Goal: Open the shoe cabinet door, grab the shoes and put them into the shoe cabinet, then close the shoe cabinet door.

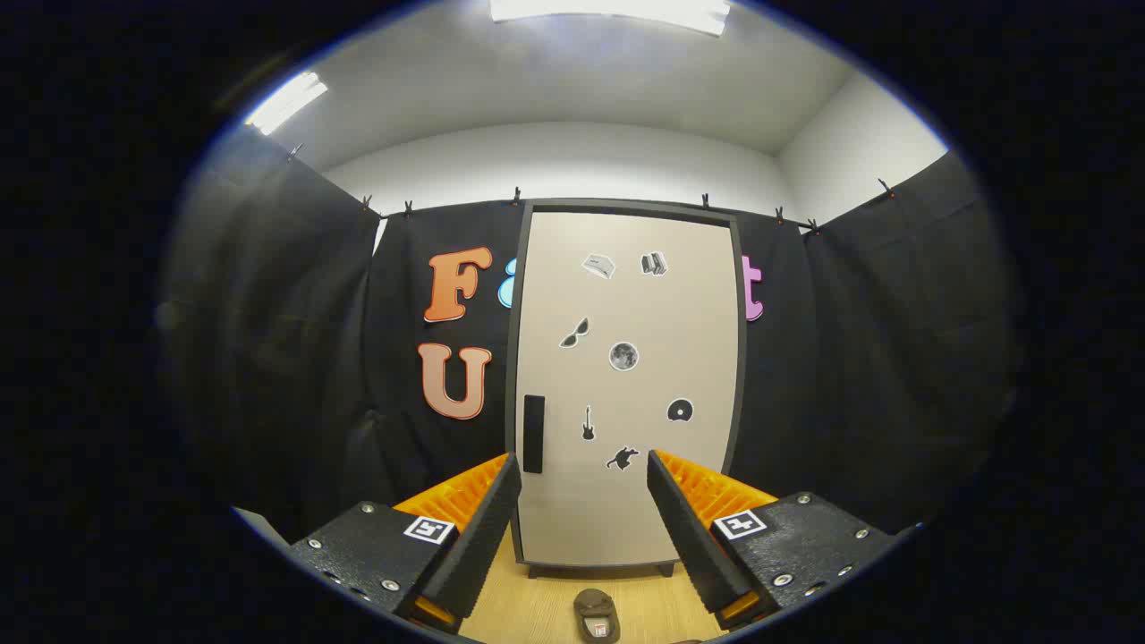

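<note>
— Your gripper [581, 501] is spread wide and holds nothing; how does the booth look past it?

— You have both fingers [479, 528] reaching forward with a broad gap between them, and neither touches anything. Beyond them, the biggest thing you face is the black cloth wall [268, 358], pinned along its top by small clips and wrapping round on both sides. Above it you see a white room wall and a ceiling with two bright lights [608, 11].

— And the shoe cabinet?

— You are looking straight at it. The shoe cabinet [626, 385] stands upright against the cloth, a tall pale front in a dark frame, set on a low dark base on the wooden floor [537, 613]. Its door [653, 501] is shut, flush within the frame. Your fingers frame its lower part, one at each side, both well short of it.

— Where do you grab it?

— You have a dark, upright handle [533, 433] near the door's left edge, about halfway down, just above the tip of your left-hand finger in the view. Several small stickers [623, 355] are scattered over the door, among them a round grey one in the middle and a tiny guitar lower down.

— And the shoes?

— You can see one brown shoe [597, 615] lying on the floor between your fingers, in front of the cabinet's base and apart from it. Whether a second one lies beside it, you cannot tell.
</note>
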Available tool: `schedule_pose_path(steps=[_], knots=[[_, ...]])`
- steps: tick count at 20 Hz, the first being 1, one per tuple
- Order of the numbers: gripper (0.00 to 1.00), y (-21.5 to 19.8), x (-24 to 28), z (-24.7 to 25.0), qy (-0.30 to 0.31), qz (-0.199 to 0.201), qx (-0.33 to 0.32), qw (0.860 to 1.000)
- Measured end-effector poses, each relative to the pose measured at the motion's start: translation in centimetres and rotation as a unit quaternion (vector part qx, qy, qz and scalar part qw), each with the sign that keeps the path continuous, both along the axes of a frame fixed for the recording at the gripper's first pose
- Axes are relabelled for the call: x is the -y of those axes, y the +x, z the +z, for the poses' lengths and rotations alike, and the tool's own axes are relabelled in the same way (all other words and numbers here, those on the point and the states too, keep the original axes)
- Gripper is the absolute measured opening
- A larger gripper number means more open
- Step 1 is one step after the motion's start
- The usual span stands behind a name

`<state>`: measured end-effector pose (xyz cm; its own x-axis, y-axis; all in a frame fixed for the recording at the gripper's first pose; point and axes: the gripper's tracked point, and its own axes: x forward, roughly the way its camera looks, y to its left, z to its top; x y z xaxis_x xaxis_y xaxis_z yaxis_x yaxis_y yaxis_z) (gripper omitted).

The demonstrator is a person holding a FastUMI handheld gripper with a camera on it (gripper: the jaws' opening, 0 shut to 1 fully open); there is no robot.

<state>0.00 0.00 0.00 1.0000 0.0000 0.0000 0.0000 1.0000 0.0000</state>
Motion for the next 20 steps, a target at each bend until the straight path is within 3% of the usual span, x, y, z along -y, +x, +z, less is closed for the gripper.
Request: schedule_pose_path(steps=[20], knots=[[0.90,5.6,-4.4,0.0,0.023,-0.022,0.005,0.999]])
